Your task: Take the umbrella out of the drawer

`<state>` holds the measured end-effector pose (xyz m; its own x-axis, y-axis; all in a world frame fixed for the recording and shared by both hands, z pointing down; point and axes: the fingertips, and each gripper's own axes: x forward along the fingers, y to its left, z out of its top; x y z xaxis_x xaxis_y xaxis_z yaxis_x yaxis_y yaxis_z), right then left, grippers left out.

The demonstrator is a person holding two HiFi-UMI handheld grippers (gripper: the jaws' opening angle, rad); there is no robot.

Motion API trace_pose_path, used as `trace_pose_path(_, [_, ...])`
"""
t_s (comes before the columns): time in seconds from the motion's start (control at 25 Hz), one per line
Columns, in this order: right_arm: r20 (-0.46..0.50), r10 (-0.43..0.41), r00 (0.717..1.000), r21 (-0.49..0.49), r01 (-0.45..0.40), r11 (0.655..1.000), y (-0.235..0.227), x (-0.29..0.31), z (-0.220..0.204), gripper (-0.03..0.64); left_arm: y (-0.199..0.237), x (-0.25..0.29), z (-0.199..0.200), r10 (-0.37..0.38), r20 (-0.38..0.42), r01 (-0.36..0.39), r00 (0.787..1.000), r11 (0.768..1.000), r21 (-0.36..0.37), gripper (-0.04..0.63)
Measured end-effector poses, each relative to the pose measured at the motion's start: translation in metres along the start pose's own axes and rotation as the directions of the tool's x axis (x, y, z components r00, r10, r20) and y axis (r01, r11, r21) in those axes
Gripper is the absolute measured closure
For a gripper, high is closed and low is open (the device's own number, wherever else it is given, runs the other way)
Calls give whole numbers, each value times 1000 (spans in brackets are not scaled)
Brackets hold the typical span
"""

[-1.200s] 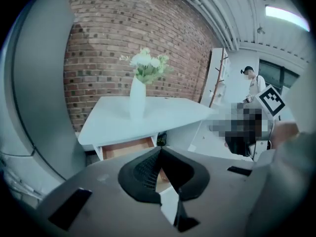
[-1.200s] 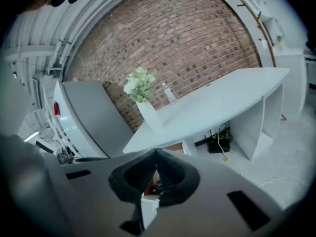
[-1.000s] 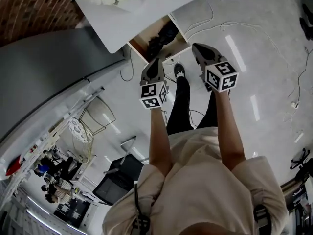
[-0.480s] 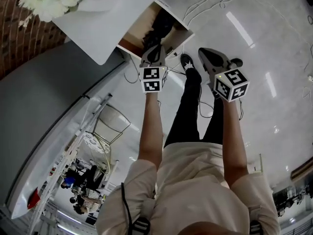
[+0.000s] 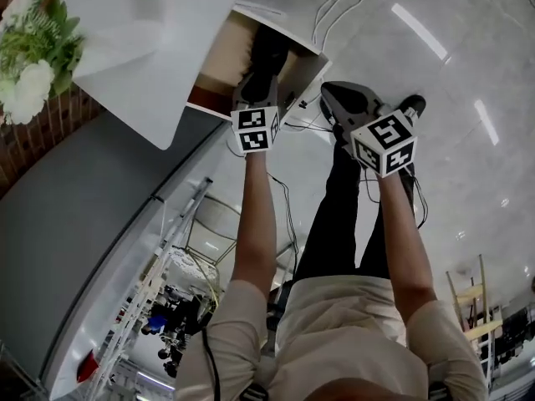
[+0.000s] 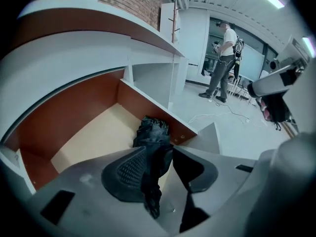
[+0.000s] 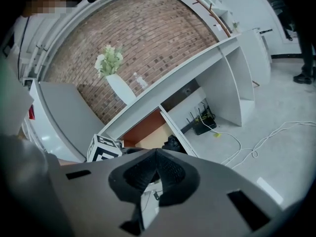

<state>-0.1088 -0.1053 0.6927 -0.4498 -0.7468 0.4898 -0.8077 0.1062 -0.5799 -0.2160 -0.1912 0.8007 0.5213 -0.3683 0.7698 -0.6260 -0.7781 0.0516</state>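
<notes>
— How are the arms held?
— Both reach forward and down. The left gripper (image 6: 170, 149) dips into the open drawer (image 6: 74, 117), its jaws just opening, with the black umbrella (image 6: 153, 132) between them, unpinched. The right gripper (image 7: 155, 157) is beside it, pressed together
— And a second ago?
— Both were higher, the left short of the drawer

No readable text or number is shown.
Only square black-and-white marker patterns are carried on the cube (image 5: 255, 129) of the left hand-held gripper (image 6: 162, 151) and the cube (image 5: 384, 144) of the right hand-held gripper (image 7: 157, 151).
</notes>
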Motion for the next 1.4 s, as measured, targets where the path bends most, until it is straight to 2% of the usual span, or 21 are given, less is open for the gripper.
trace_pose_path(0.08, [-2,11,1000,-9,-11,1000,2,5,-5,549,1,10,-3,-16,-15,17,1000,999,47,376])
trace_pose_path(0.16, [-17,8,1000,-18,-8,1000,-1,8,-14,549,4,21,-10,-19,-48,23,999,996,90,321])
trace_pose_path(0.32, [-70,-20,997,-62,16,998,-11,8,-33,549,13,45,-28,-23,-120,37,992,992,121,290])
trace_pose_path(0.48, [-68,-44,997,-52,40,998,-24,4,-38,549,16,66,-47,-23,-173,46,985,990,130,282])
trace_pose_path(0.64, [-62,-58,996,-50,55,997,-31,2,-37,548,22,78,-64,19,-208,15,978,987,160,282])
trace_pose_path(0.84, [-64,-70,995,-58,67,996,-40,0,-38,549,28,86,-68,99,-204,-58,974,979,198,282])
trace_pose_path(1.04, [-67,-61,996,-58,57,997,-37,5,-41,548,32,89,-69,130,-192,-84,973,969,232,290])
trace_pose_path(1.2, [-67,-45,997,-71,40,997,-31,5,-40,549,33,88,-69,125,-170,-85,978,971,225,313])
trace_pose_path(1.4, [-72,-41,997,-77,35,996,-31,-4,-42,549,33,83,-65,78,-154,-48,985,981,190,341])
